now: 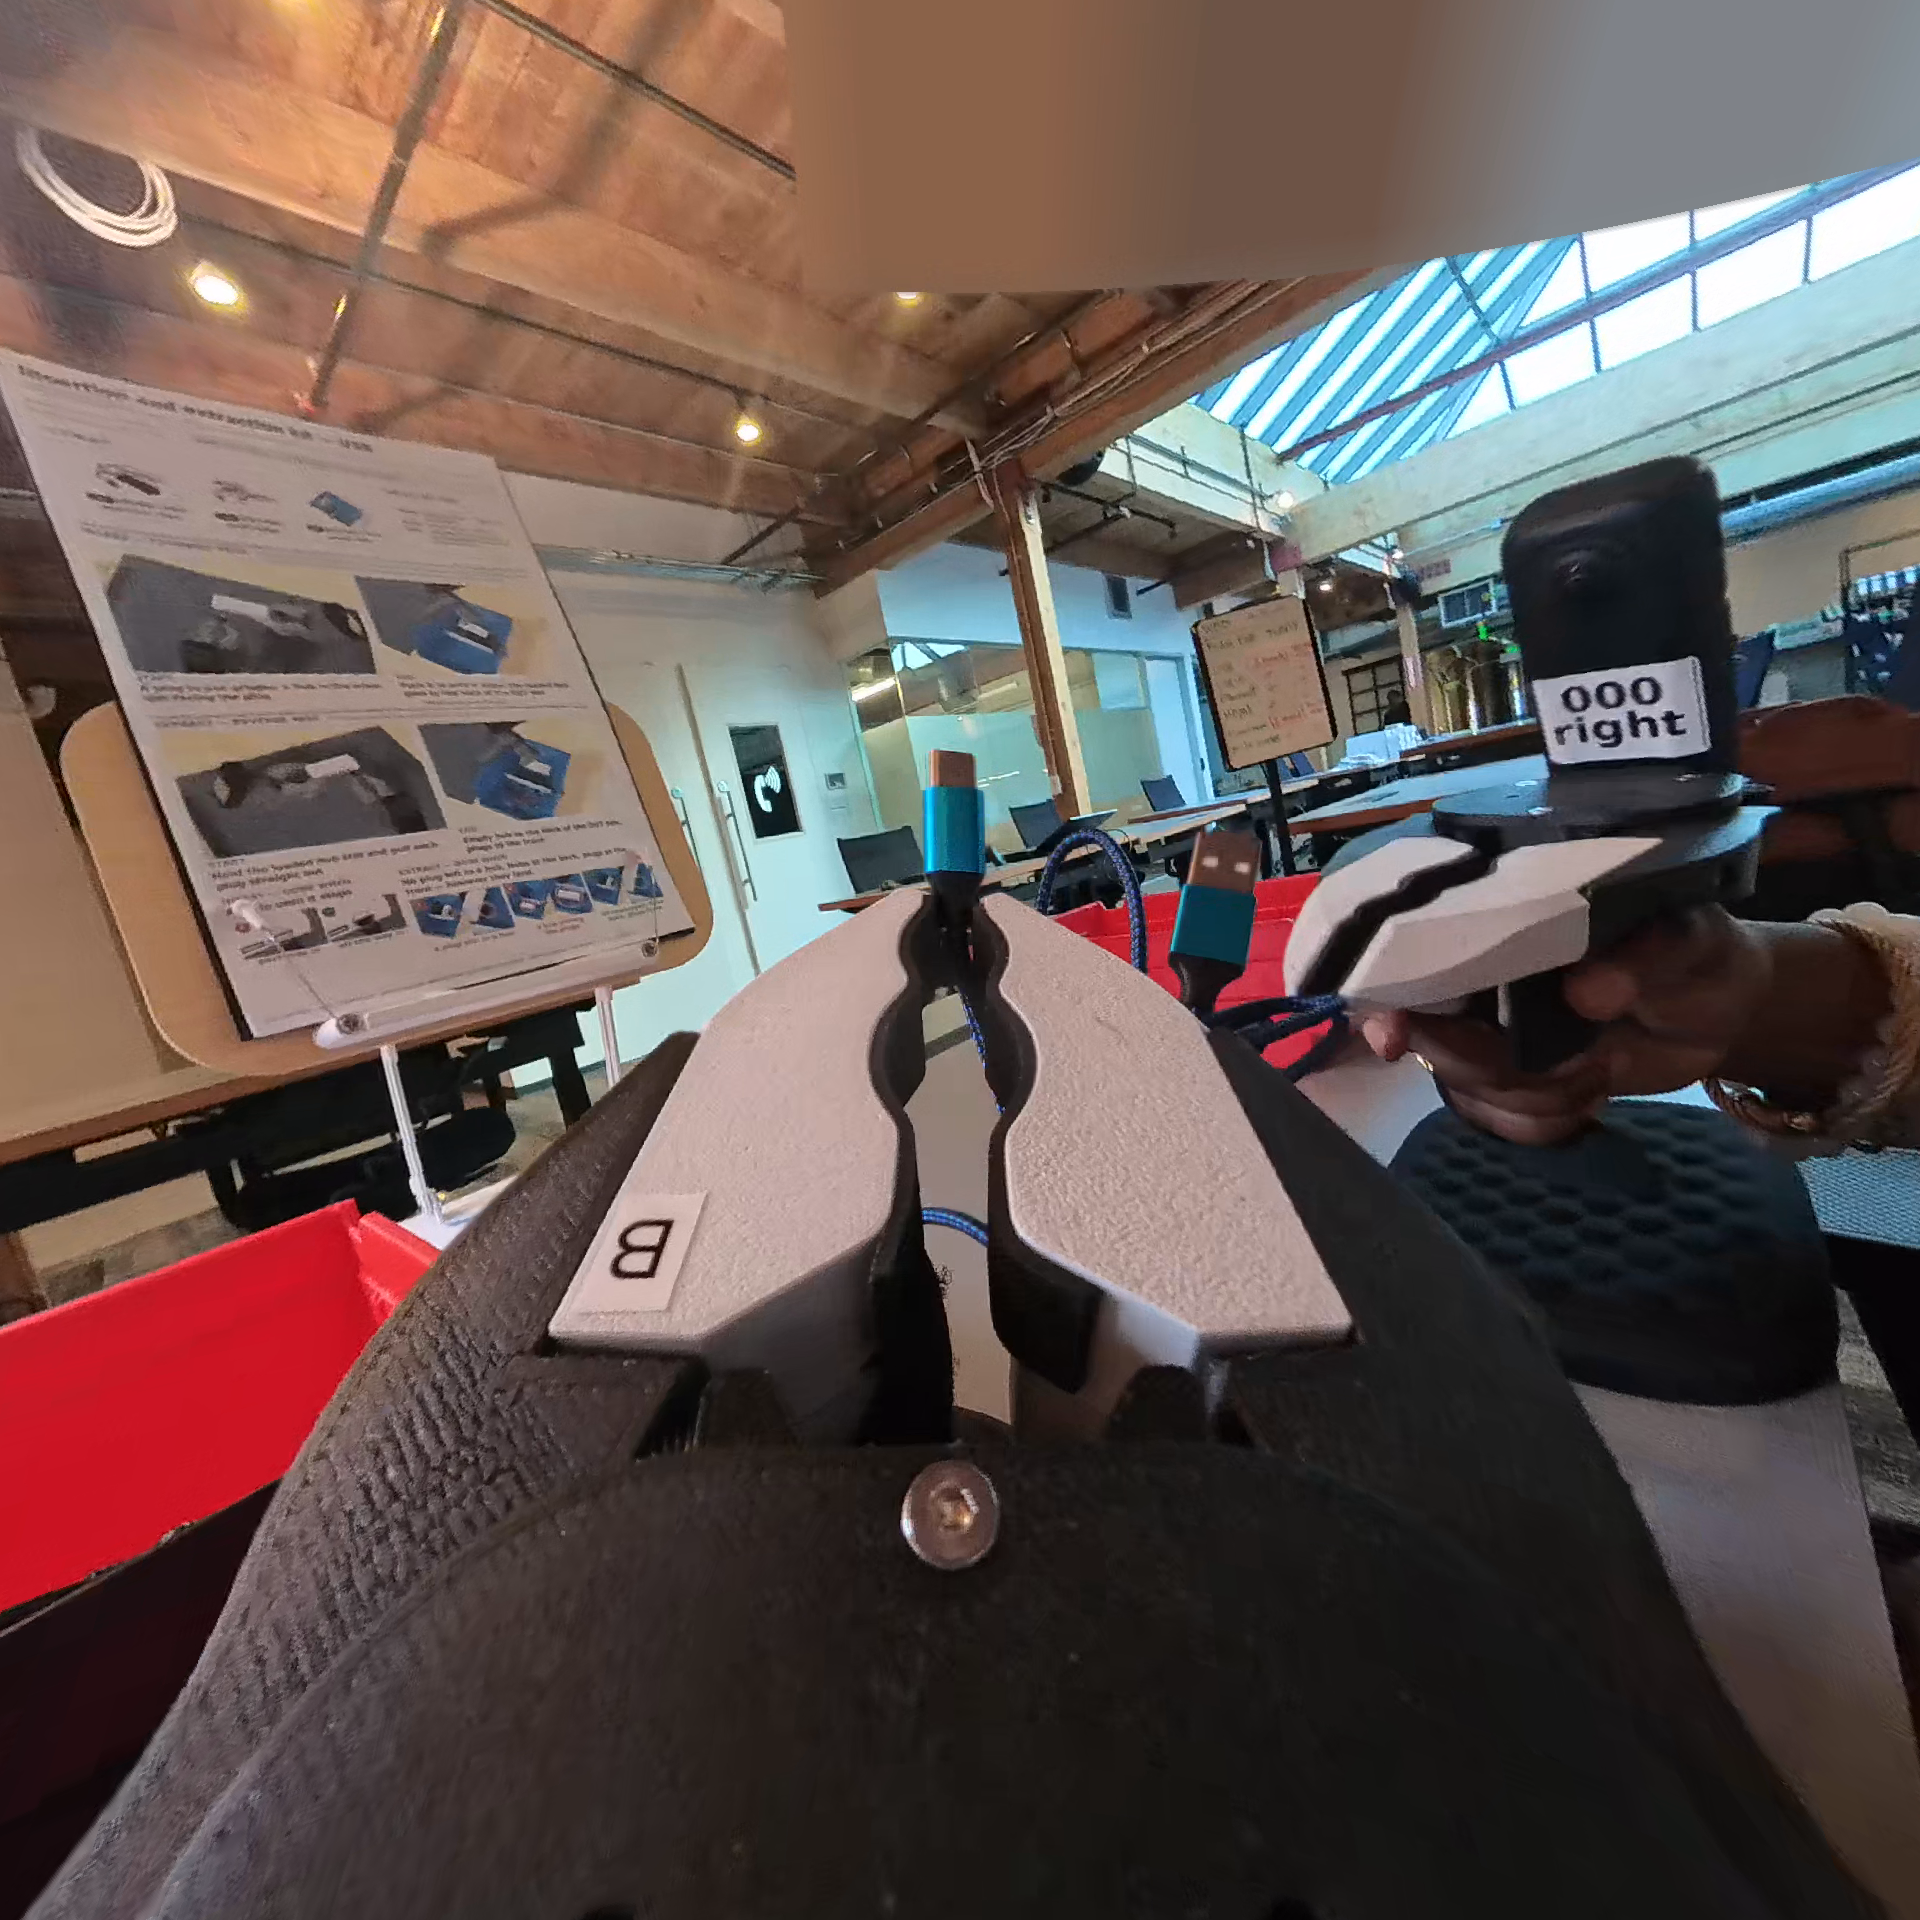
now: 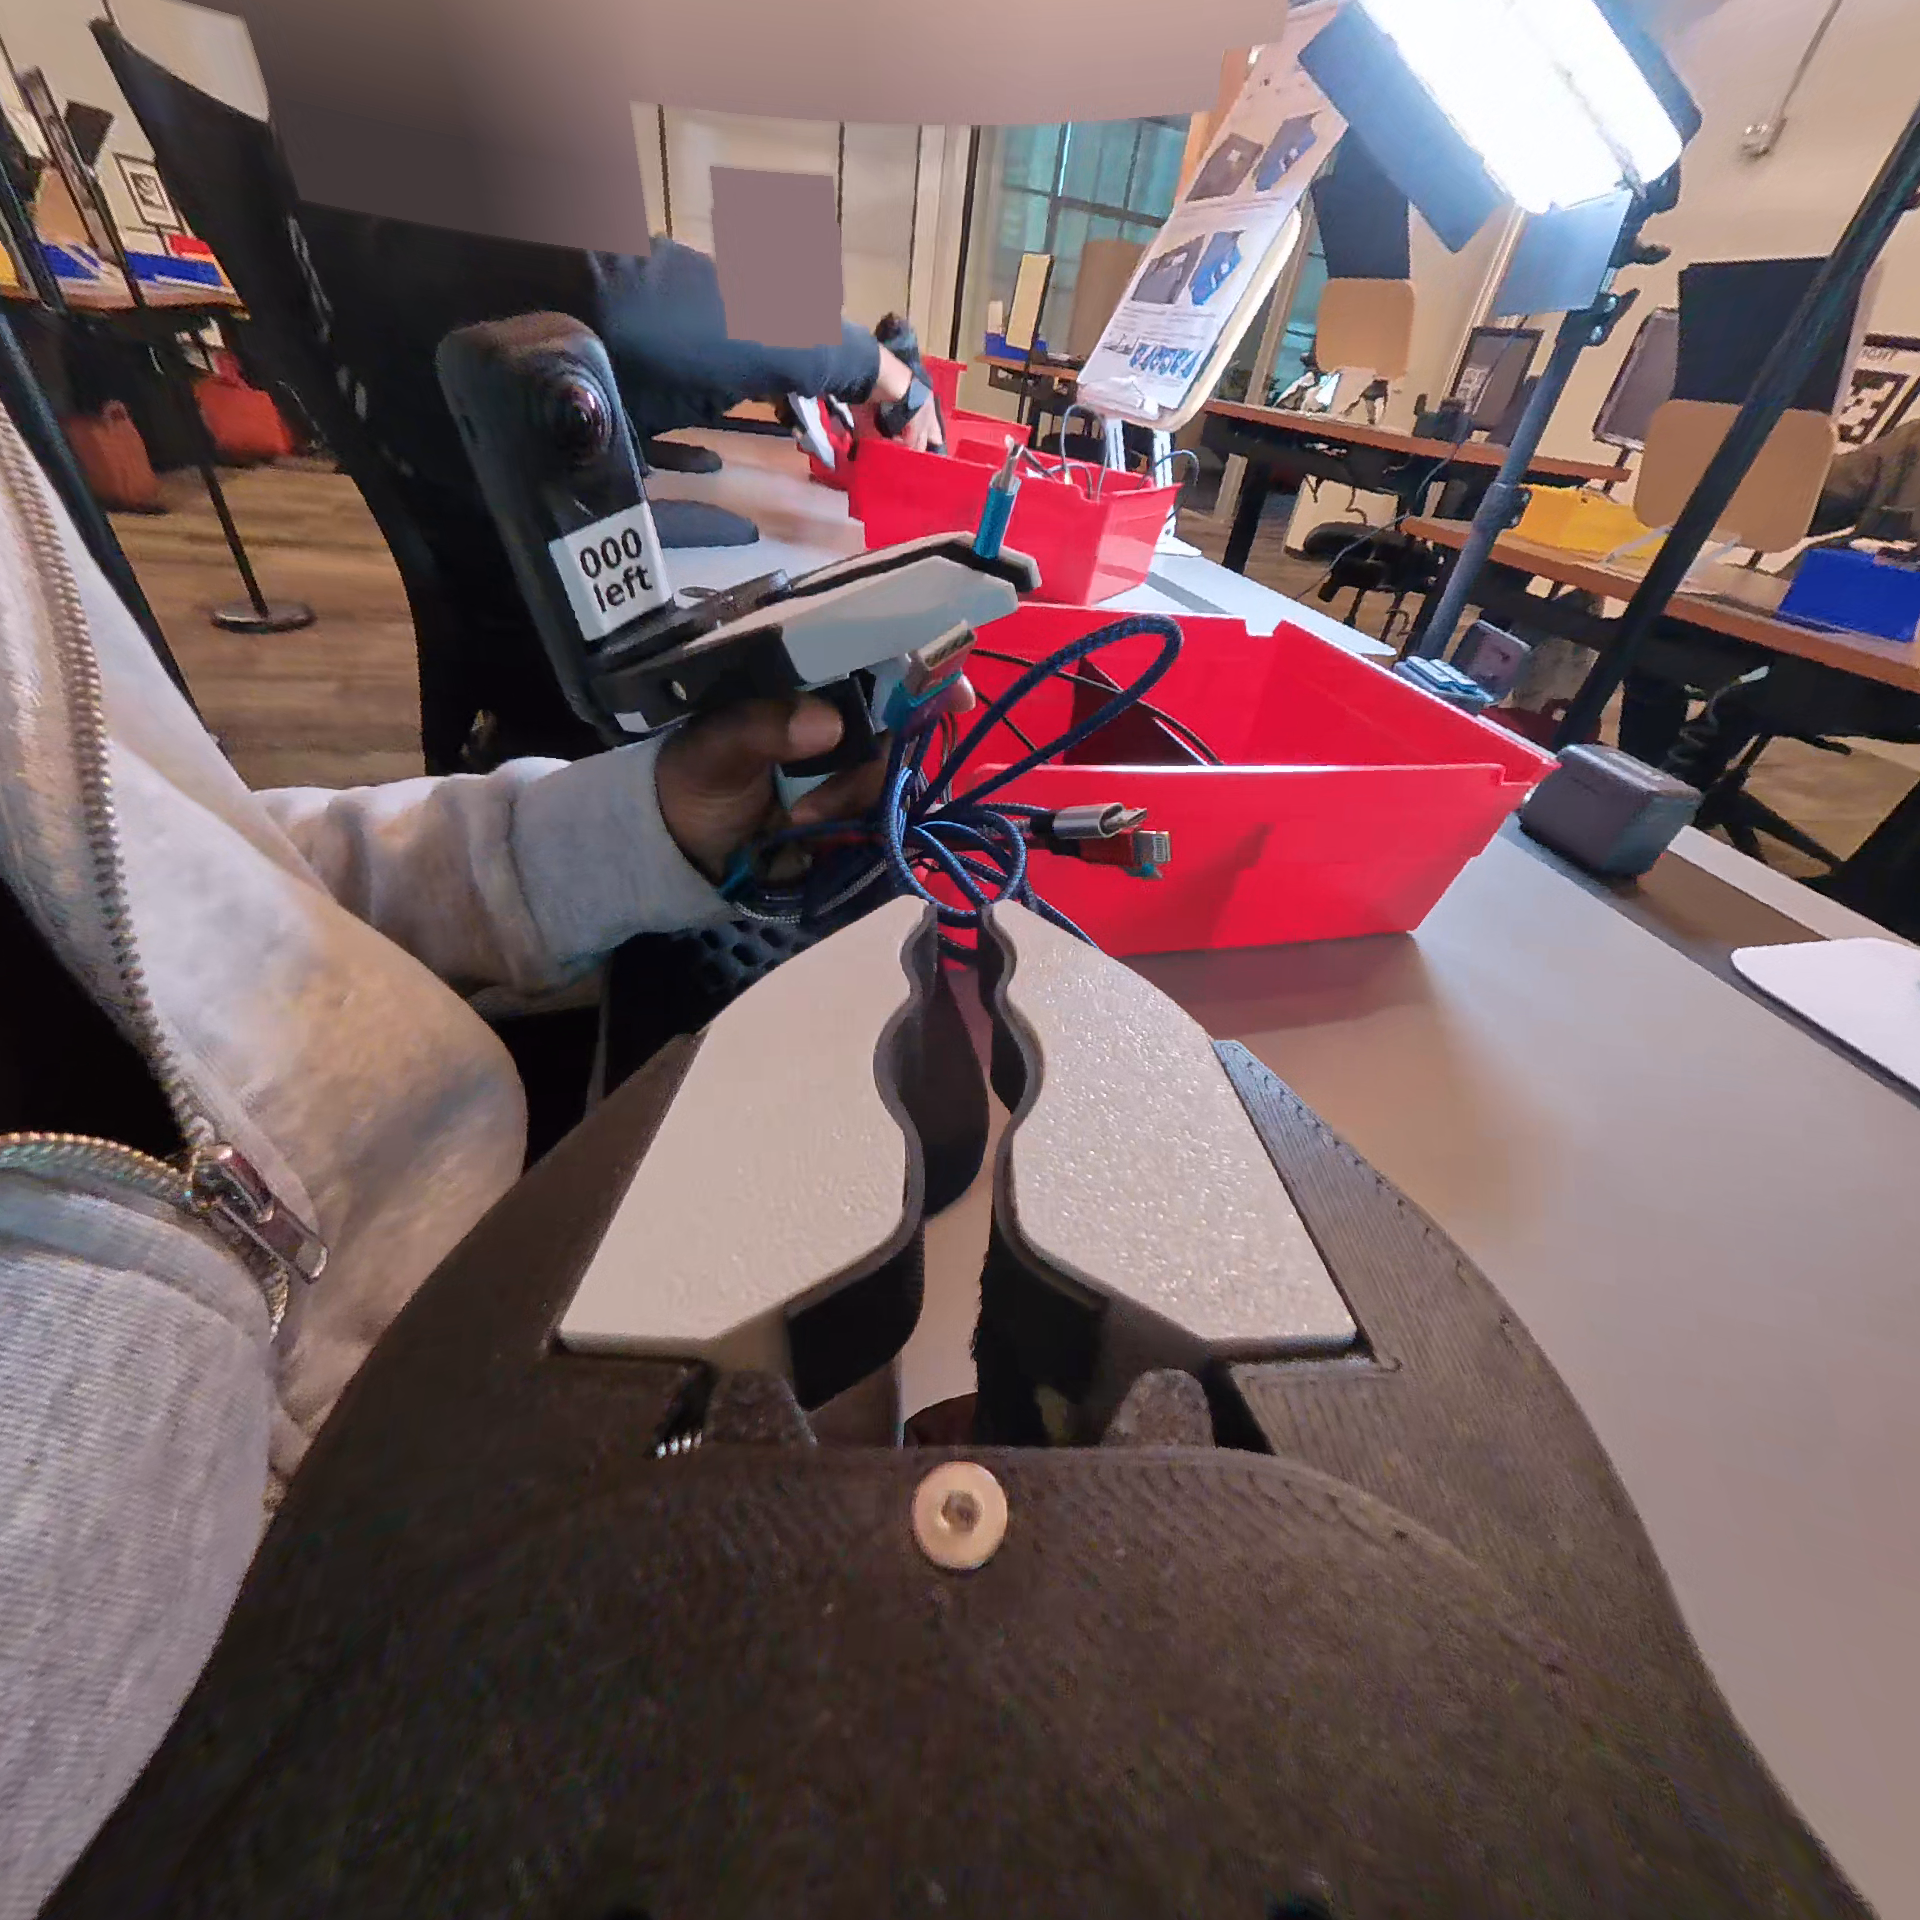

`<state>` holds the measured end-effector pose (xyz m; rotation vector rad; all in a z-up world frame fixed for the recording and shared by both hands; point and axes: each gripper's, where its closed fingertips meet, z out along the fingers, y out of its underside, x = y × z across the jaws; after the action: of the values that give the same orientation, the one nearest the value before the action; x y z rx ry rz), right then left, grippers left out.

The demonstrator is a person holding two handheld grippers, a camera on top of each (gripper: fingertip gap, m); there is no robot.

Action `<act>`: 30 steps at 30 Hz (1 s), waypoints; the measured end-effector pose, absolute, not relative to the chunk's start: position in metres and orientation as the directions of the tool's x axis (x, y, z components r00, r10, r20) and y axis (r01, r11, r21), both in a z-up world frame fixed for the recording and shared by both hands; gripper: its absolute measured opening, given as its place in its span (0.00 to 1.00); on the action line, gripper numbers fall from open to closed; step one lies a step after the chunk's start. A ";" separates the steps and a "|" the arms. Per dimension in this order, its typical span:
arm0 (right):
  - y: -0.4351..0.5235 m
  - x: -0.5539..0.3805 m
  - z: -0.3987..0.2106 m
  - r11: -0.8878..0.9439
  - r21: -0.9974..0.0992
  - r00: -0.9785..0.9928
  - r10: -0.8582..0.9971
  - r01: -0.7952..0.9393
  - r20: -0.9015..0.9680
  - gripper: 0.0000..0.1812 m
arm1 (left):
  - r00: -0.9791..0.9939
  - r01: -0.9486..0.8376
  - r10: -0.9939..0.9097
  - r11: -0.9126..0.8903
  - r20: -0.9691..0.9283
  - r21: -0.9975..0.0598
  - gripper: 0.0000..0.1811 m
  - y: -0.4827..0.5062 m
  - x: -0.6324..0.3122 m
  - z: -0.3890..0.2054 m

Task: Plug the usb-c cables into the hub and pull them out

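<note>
My left gripper (image 1: 956, 906) is shut on a blue braided cable (image 1: 982, 1039) just behind its teal USB-C plug (image 1: 949, 821), which sticks up past the fingertips. The right wrist view shows the same gripper (image 2: 1013, 577) and plug (image 2: 997, 509) above the red bin. The cable's teal USB-A plug (image 1: 1216, 904) hangs loose beside it. My right gripper (image 2: 956, 930) is shut on a loop of the blue cable (image 2: 1039, 727), low and close to the left hand; it also shows in the left wrist view (image 1: 1307, 971). No hub is in view.
A red bin (image 2: 1299, 831) stands on the grey table (image 2: 1558, 1091), with a grey plug (image 2: 1101, 821) and a red plug (image 2: 1138, 852) hanging in front of it. More red bins (image 2: 1039, 520) stand behind. An instruction board (image 1: 343, 707), a black honeycomb pad (image 1: 1600, 1226) and a small grey box (image 2: 1605, 805) are nearby. The grippers' ends are close to 9 centimeters from one another.
</note>
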<state>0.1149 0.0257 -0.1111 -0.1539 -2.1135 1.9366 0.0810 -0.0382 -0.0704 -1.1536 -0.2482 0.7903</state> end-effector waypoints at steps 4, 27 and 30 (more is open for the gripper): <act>0.025 0.114 -0.115 0.102 -0.993 -0.966 0.247 -0.054 0.078 0.03 | 0.735 -0.421 0.654 0.229 -0.182 -0.878 0.03 -0.039 0.084 -0.067; 0.038 0.135 -0.112 0.315 -0.824 -0.882 -0.188 -0.471 0.432 0.15 | 0.964 -0.175 0.152 -0.250 -0.217 -0.952 0.03 0.035 0.117 -0.151; 0.033 0.132 -0.125 0.338 -0.814 -0.880 -0.221 -0.473 0.419 0.14 | 0.972 -0.166 0.121 -0.247 -0.200 -0.955 0.03 0.036 0.119 -0.153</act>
<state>0.1324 0.0333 -0.1249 0.6273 -2.3682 1.5625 0.1186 0.0358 -0.1529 -1.8003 0.0331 0.2691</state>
